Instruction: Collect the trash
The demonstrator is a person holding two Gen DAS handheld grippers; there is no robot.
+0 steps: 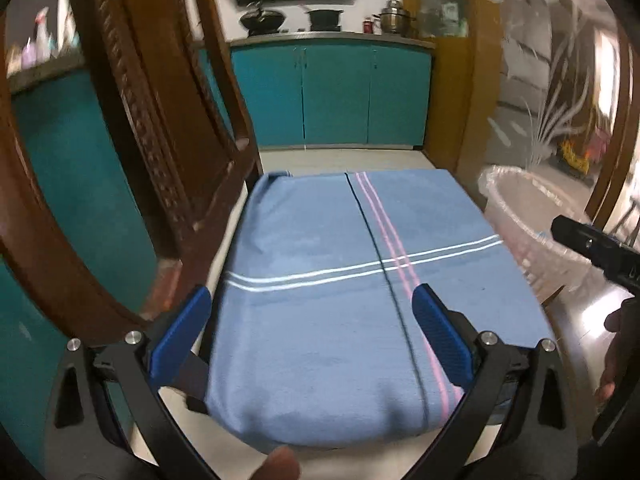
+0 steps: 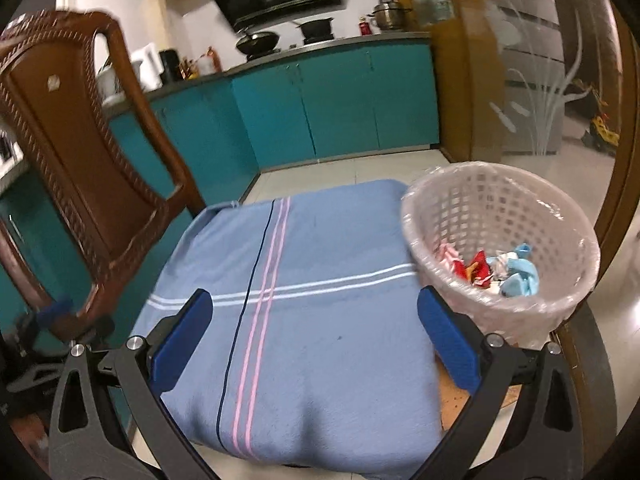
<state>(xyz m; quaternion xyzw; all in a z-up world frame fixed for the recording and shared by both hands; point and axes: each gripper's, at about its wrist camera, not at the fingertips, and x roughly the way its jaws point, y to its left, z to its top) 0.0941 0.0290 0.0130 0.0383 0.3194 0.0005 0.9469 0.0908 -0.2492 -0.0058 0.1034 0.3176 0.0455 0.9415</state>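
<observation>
A pale lattice bin [image 2: 472,208] lined with clear plastic stands at the right edge of a table covered by a blue striped cloth [image 2: 320,300]. Crumpled trash [image 2: 496,272], red, white and light blue, lies inside the bin. In the left wrist view the bin [image 1: 520,208] shows at the right, blurred. My left gripper [image 1: 312,312] is open and empty above the cloth [image 1: 320,280]. My right gripper [image 2: 316,316] is open and empty above the cloth, with its right finger beside the bin. No loose trash shows on the cloth.
A brown plastic chair [image 2: 80,152] stands left of the table, also in the left wrist view [image 1: 160,120]. Teal kitchen cabinets [image 2: 340,100] and a counter with pots lie behind. An etched glass partition [image 2: 540,80] stands at the right. The right gripper's body [image 1: 592,248] shows in the left view.
</observation>
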